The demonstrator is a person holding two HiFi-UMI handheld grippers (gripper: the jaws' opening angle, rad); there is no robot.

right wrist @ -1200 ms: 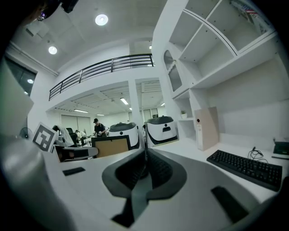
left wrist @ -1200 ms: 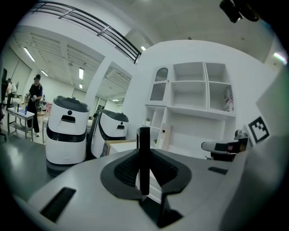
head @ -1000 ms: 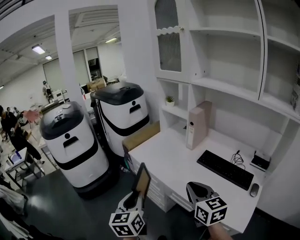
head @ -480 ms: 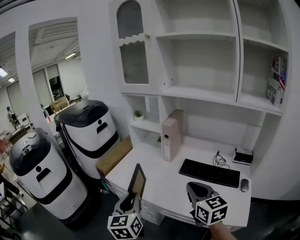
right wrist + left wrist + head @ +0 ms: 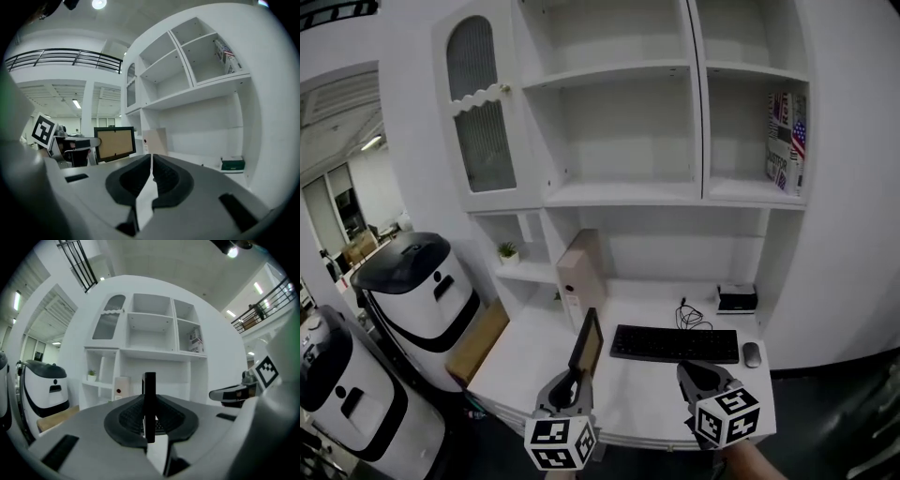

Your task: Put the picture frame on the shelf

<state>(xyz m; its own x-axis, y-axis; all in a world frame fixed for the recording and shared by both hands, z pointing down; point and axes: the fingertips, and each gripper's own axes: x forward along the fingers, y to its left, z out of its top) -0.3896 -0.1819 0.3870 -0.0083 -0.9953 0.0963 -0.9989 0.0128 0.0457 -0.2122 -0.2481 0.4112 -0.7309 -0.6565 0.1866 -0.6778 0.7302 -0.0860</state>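
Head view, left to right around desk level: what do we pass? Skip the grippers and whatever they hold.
pair of black-and-white machines → potted plant → beige file box → keyboard → mouse

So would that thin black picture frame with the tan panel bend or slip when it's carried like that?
Probably stiff: the black picture frame stands straight above the left gripper. Pinched at its lower edge only, it might pivot. Thin edge-on, so likely light.
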